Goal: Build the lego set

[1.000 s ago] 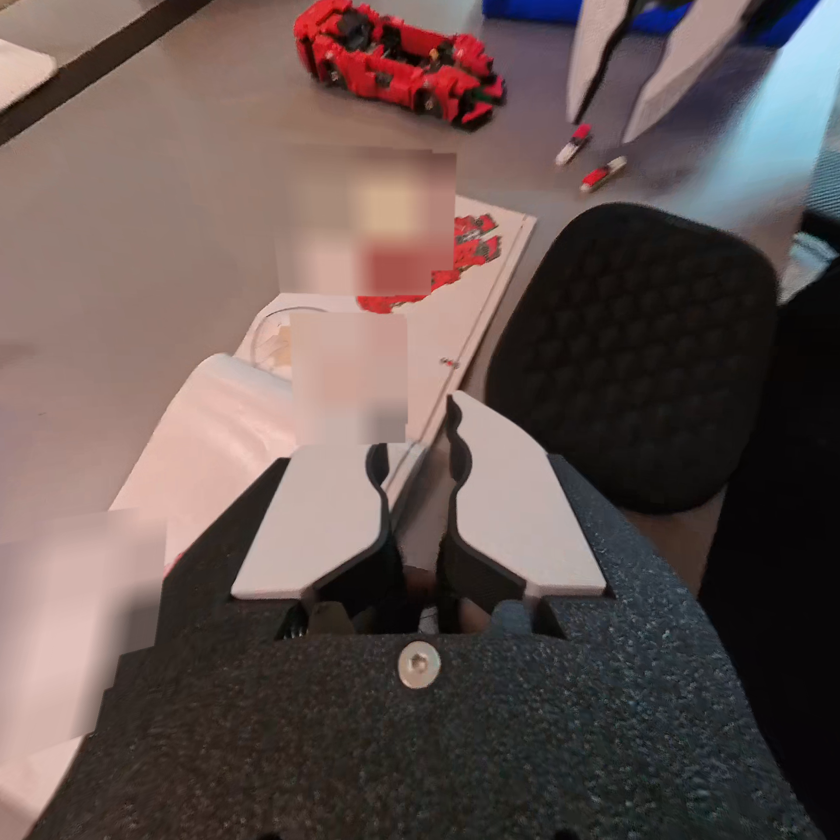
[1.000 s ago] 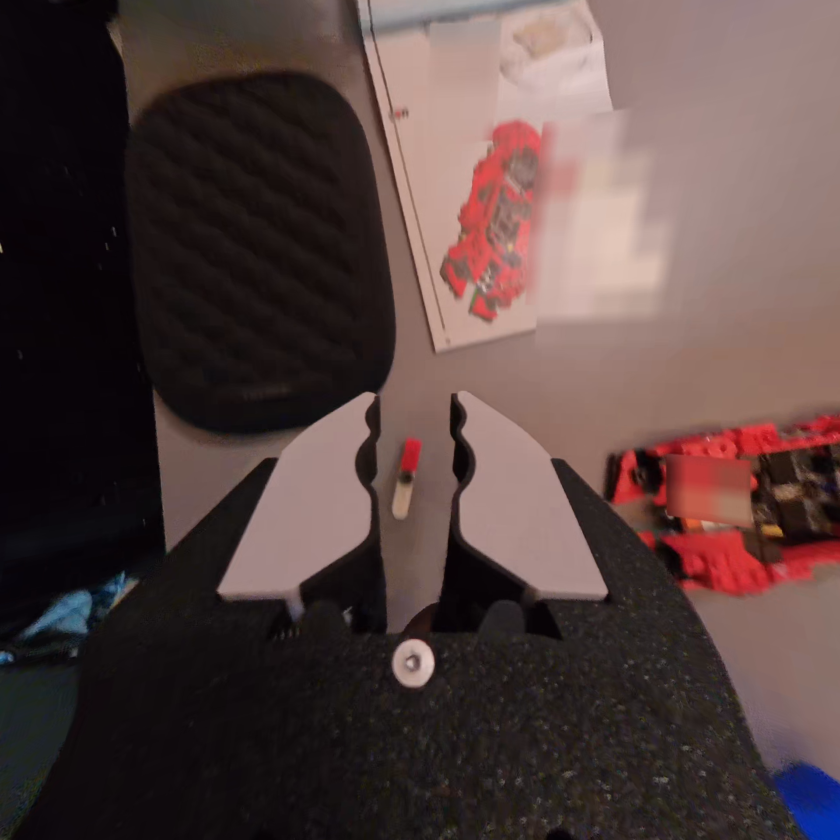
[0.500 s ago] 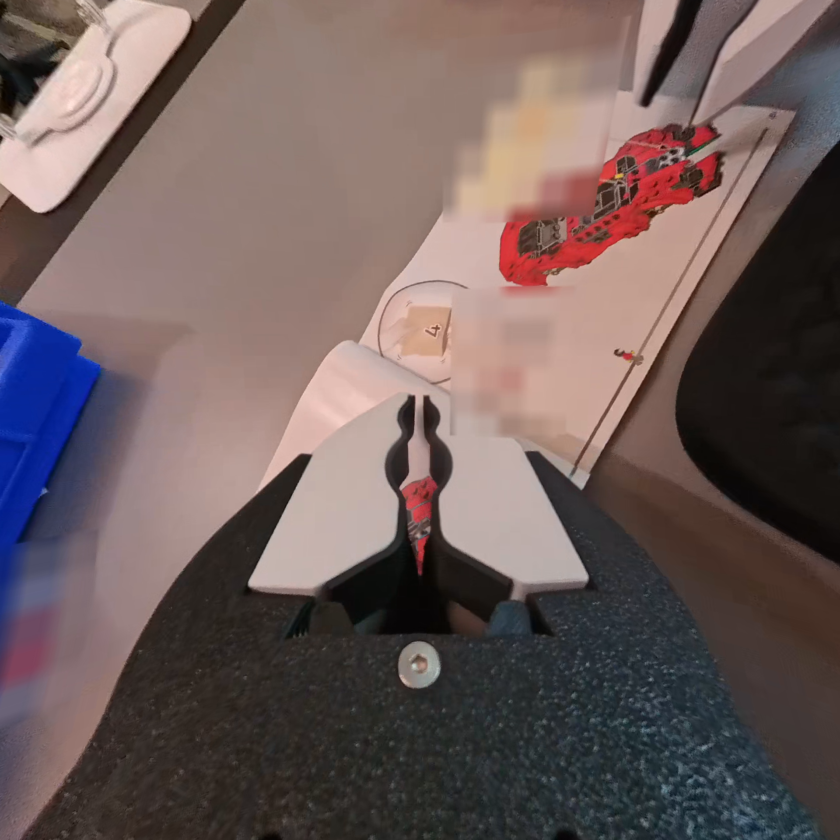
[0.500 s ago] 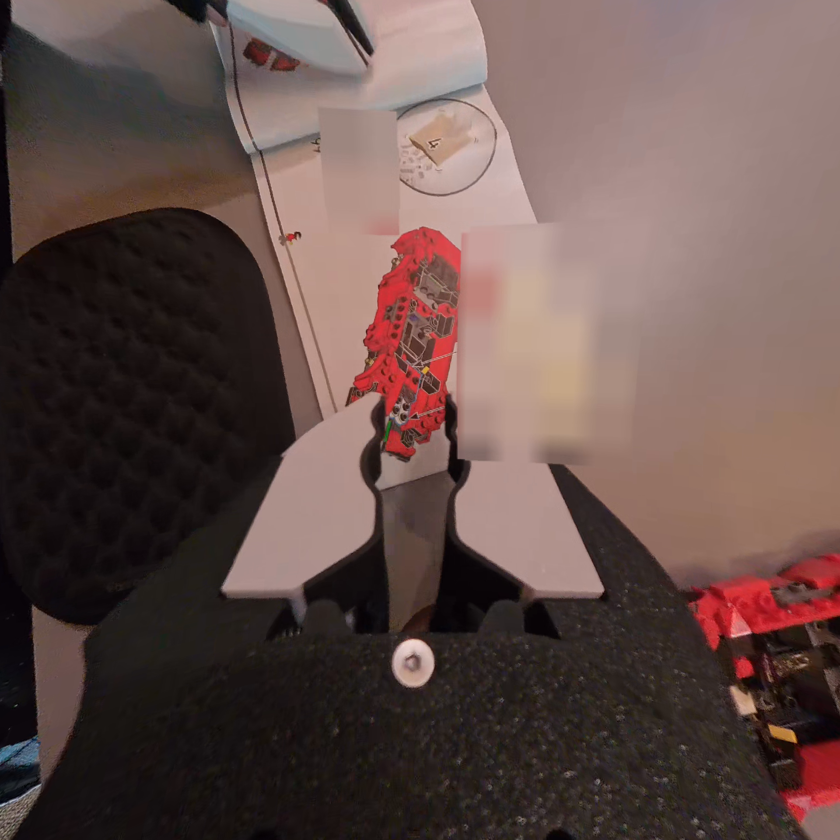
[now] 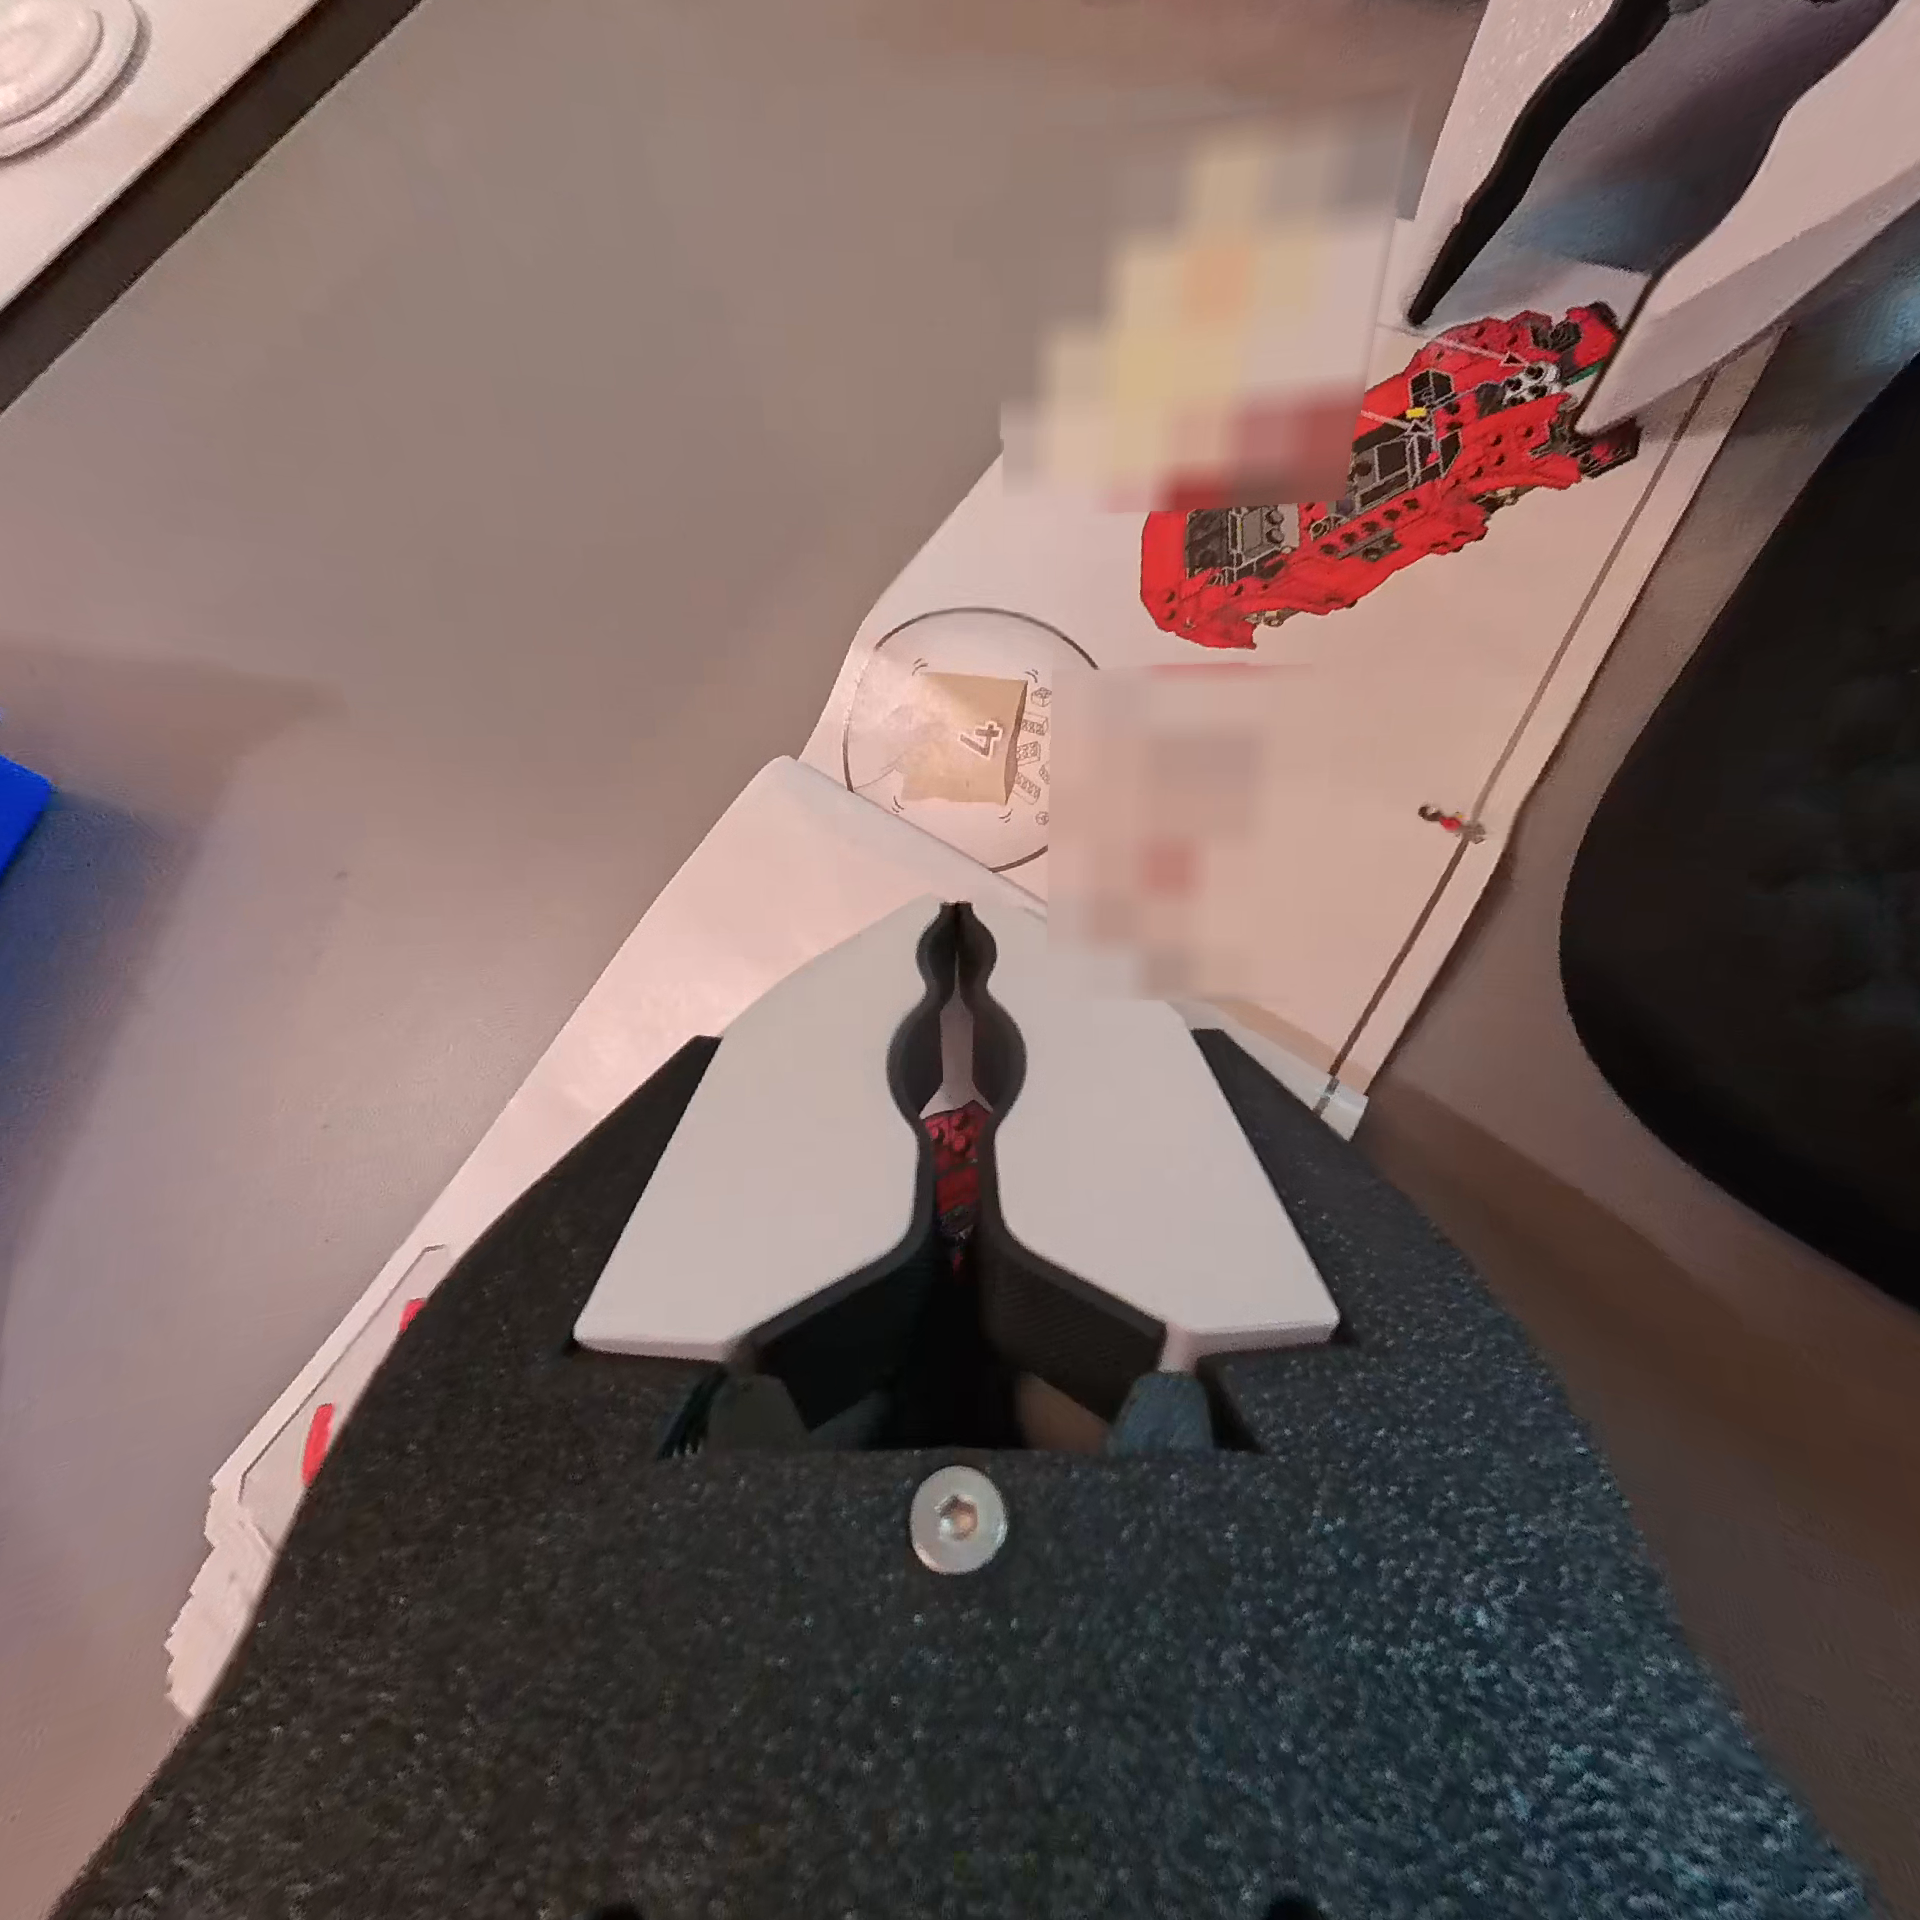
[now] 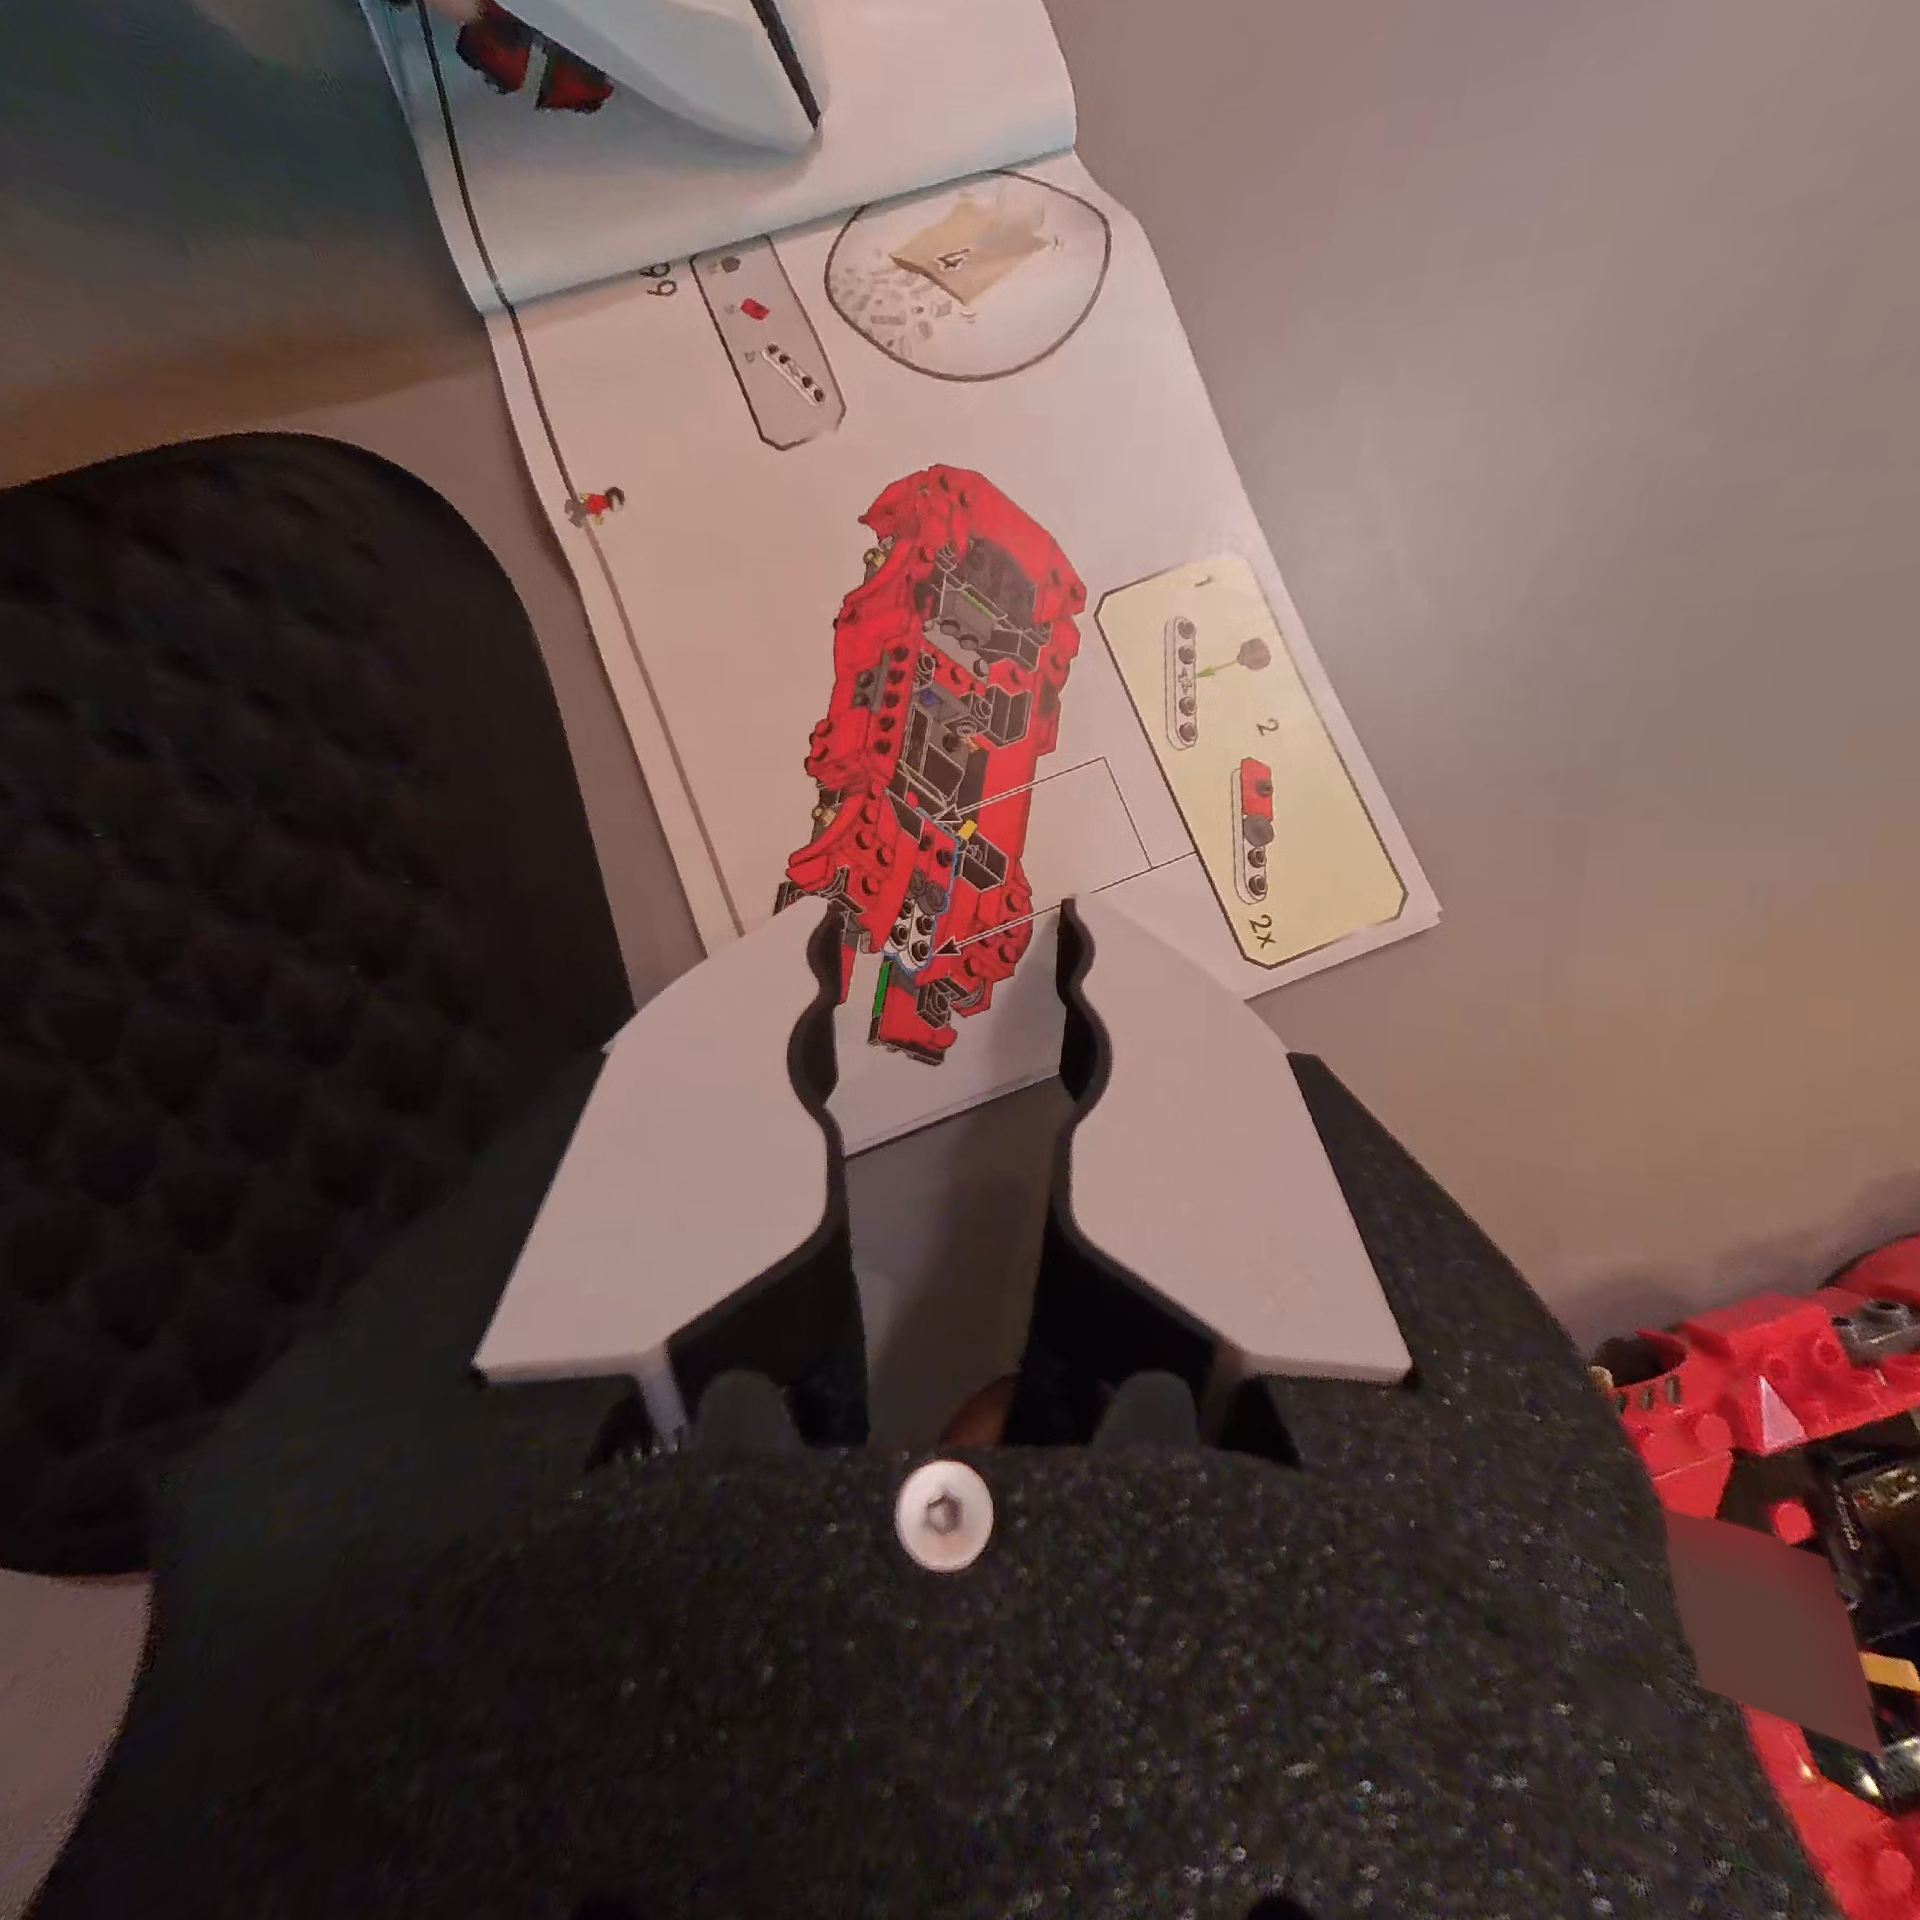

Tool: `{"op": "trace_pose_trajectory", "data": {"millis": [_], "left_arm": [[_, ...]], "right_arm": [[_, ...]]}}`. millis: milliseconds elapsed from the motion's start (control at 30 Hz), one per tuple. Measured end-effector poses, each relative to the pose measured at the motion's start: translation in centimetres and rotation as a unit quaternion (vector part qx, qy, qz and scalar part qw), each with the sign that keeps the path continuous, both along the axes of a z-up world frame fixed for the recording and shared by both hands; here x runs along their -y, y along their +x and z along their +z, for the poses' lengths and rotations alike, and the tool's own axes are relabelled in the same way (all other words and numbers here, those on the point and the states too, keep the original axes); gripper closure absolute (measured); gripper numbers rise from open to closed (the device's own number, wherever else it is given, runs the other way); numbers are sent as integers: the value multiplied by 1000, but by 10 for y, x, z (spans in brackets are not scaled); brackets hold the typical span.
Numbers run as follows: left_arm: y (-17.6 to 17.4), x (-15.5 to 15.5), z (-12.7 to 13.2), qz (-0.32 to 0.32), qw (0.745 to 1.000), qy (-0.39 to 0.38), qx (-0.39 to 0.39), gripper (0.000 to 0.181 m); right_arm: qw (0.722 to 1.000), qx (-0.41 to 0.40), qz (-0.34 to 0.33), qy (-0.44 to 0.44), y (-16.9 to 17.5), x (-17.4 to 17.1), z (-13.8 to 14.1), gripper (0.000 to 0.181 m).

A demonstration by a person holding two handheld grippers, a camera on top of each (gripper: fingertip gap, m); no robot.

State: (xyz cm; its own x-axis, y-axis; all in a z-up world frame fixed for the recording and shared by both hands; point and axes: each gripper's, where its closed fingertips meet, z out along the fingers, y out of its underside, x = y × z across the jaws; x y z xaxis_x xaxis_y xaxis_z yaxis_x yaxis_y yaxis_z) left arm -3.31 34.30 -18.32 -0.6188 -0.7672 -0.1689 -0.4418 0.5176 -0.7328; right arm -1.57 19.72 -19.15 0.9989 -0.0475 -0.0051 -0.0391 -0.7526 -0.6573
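The open instruction booklet [image 6: 1132, 488] lies on the grey table, its page showing a drawing of a red car. My right gripper [image 6: 940, 925] is open and empty, hovering over the booklet's near edge. It also shows in the left wrist view [image 5: 1517, 369], tips close to the page. My left gripper [image 5: 954, 914] is shut, its tips at the booklet's [image 5: 1351, 779] curled left page; I cannot tell whether it pinches the paper. It also shows in the right wrist view [image 6: 805, 109]. The partly built red lego car [image 6: 1766, 1382] sits at the lower right.
A black quilted pad [image 6: 260, 935] lies beside the booklet and also shows in the left wrist view [image 5: 1766, 935]. A blue bin's corner [image 5: 16, 810] is at the left edge. A white tray [image 5: 62, 62] sits at the far corner. My hands' fingertips stand some 15 centimetres from each other.
Both grippers moved from the small red-and-white pieces and car onto the booklet. My left gripper went from open to shut. The right gripper stayed open and moved nearer the page.
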Motion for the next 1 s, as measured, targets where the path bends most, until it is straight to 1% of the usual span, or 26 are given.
{"op": "trace_pose_trajectory", "data": {"millis": [133, 300, 567, 733, 800, 833, 1000], "left_arm": [[0, 0, 0, 1, 1000, -19, -3, 181], [0, 0, 0, 2, 1000, -14, 2, 181], [0, 1, 0, -2, 1000, -16, 2, 181], [0, 1, 0, -1, 1000, -16, -3, 181], [0, 1, 0, -2, 1000, -14, -4, 181], [0, 1, 0, -2, 1000, -13, -4, 181], [0, 1, 0, -2, 1000, -12, -4, 181]], "right_arm": [[1000, -1, -3, 0, 0, 0, 0, 141], [1000, -4, 6, -6, -2, 1, 0, 138], [1000, 16, -12, -5, -8, 25, 15, 156], [1000, -6, -20, 6, -14, 25, 8, 156], [1000, -14, -23, -3, -15, 26, 2, 157], [1000, -9, -26, -6, -14, 26, 0, 159], [999, -6, -30, -12, -13, 27, 0, 158]]}}
